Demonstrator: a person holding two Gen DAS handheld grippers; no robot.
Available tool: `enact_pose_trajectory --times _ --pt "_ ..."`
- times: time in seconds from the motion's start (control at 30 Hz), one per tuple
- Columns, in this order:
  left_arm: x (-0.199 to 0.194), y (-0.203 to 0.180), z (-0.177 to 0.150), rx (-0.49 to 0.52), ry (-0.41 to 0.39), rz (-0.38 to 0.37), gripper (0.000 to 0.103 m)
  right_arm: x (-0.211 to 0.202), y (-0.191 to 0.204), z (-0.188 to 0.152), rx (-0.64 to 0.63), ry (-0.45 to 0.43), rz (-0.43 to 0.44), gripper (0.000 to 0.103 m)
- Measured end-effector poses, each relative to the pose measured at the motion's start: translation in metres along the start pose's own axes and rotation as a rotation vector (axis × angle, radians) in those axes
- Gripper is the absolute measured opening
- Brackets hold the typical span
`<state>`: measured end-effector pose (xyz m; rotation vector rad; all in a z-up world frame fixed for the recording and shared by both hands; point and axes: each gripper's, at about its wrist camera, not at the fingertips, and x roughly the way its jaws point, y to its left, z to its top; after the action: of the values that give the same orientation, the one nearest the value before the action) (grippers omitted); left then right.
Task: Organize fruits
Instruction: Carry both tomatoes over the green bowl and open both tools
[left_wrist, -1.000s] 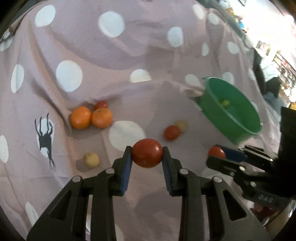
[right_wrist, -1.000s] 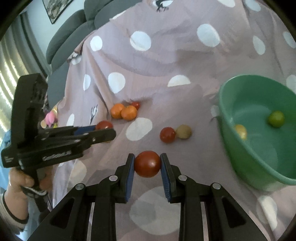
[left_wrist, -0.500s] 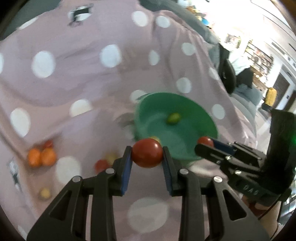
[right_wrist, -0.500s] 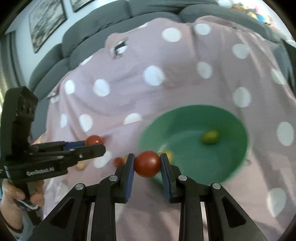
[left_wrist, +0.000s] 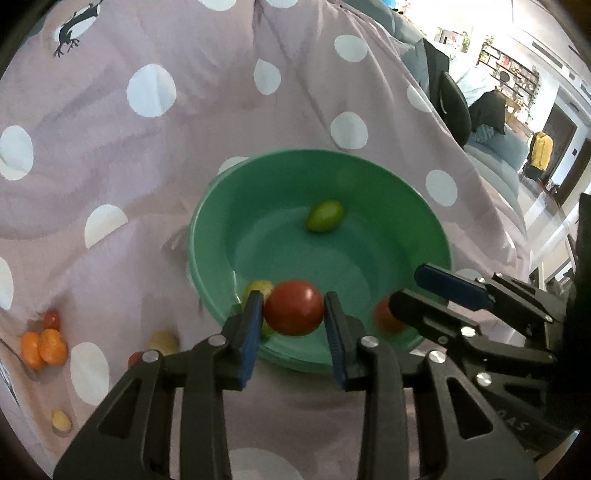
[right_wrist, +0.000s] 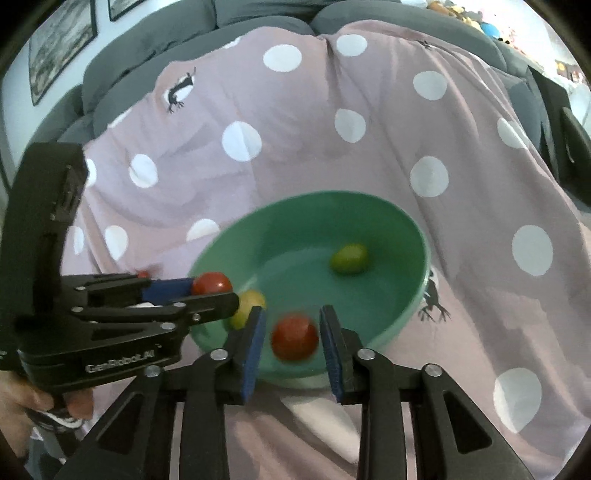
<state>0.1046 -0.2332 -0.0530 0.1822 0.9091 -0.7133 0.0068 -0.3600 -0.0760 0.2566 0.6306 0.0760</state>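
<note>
Right wrist: red tomato (right_wrist: 294, 336) loose between parted claw (right_wrist: 291, 334) pads.

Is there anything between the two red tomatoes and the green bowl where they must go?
Nothing visible. The left gripper has its tomato over the near rim of the bowl. The right gripper has just been opening and its tomato sits blurred between the pads, above the bowl's inside.
</note>
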Motion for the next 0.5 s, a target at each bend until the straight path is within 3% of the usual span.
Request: enact_pose_trajectory --times 0.1,0.27,0.5 --pt "-0.014 0.002 -0.002 0.0 -0.032 0.01 0.061 -0.004 -0.002 0.0 0.011 -0.011 0.007 0.046" --pt "-0.055 0.026 -0.021 -0.062 -0.098 0.011 0.064 -0.022 -0.016 -0.001 0.098 -0.048 0.05 0.047" --pt "-0.119 0.099 -0.095 -0.247 -0.109 0.162 0.07 -0.045 -0.023 -0.01 0.147 -0.044 0.076 0.048"
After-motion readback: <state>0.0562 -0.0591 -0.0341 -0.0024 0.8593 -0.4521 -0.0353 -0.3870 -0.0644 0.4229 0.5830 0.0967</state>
